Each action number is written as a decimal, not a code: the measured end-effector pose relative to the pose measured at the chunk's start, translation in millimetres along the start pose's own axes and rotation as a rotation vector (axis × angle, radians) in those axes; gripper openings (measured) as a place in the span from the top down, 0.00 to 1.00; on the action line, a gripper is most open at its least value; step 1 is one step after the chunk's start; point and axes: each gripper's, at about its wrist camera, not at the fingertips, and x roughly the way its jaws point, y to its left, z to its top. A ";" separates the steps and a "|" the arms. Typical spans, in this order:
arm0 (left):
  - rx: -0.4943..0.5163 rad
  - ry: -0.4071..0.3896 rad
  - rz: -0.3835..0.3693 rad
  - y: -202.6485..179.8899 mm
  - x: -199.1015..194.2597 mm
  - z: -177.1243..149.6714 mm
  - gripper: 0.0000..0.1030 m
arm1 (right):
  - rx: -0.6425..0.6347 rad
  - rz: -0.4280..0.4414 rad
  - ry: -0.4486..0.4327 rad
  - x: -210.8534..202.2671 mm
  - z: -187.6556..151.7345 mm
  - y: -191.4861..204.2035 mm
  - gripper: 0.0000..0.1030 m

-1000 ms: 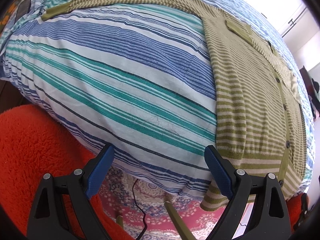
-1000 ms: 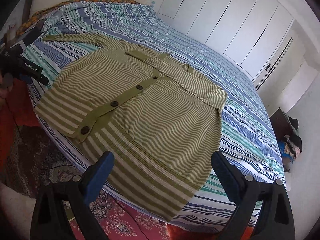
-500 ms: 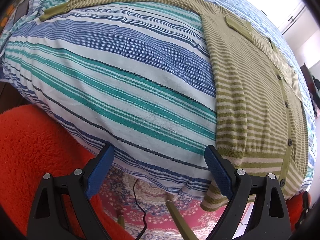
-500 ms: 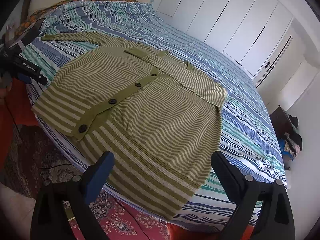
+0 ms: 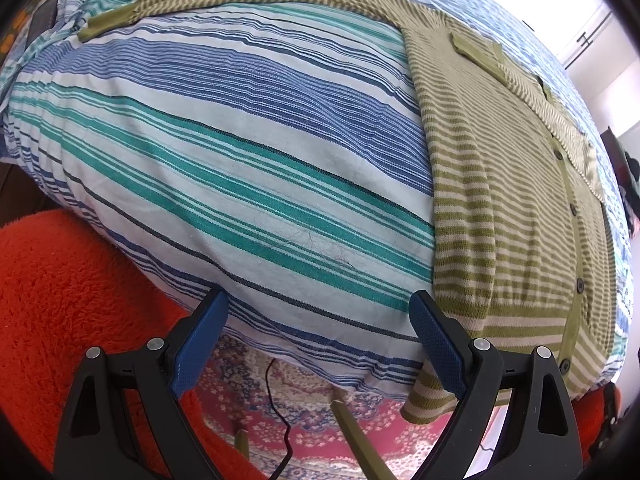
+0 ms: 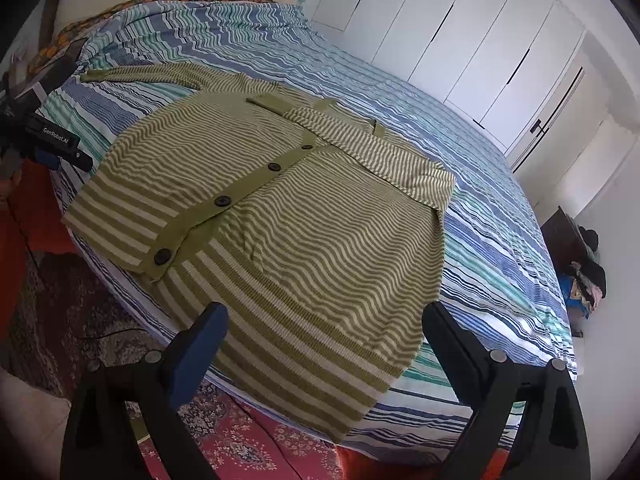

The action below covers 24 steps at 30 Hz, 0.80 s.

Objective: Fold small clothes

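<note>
In the left wrist view, an orange fluffy fabric (image 5: 60,300) fills the lower left of the frame. Above and right of it swells the bed with its blue, teal and white striped sheet (image 5: 240,168). The left tool (image 5: 318,318) sits at the bottom centre, its blue-padded fingers spread wide and holding nothing; the sheet's edge lies between them. The olive-green and cream striped knitted cardigan (image 5: 500,200) lies flat down the right side of the frame, one sleeve stretched along the top toward the upper left. Its hem corner hangs over the bed edge just beside the tool's right finger; whether they touch cannot be told. A patterned red rug (image 5: 304,392) with a black cable shows below.

In the right wrist view, the left tool appears at the left edge. The cardigan (image 6: 288,216) fills the centre, buttoned, its far sleeve folded across the chest. The right tool (image 6: 324,316) at the bottom is wide open and empty, with the hem lying between and just beyond its fingers. White wardrobe doors (image 6: 460,40) stand at the upper right.
</note>
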 end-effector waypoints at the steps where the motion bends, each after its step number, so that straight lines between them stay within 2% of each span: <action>1: -0.001 0.000 0.000 0.0 0.2 0.0 0.10 | 0.000 0.000 0.001 0.0 0.0 0.1 0.06; 24: 0.001 0.004 0.002 -1.6 1.6 -0.5 0.10 | 0.000 0.002 0.006 1.9 -0.2 1.5 0.06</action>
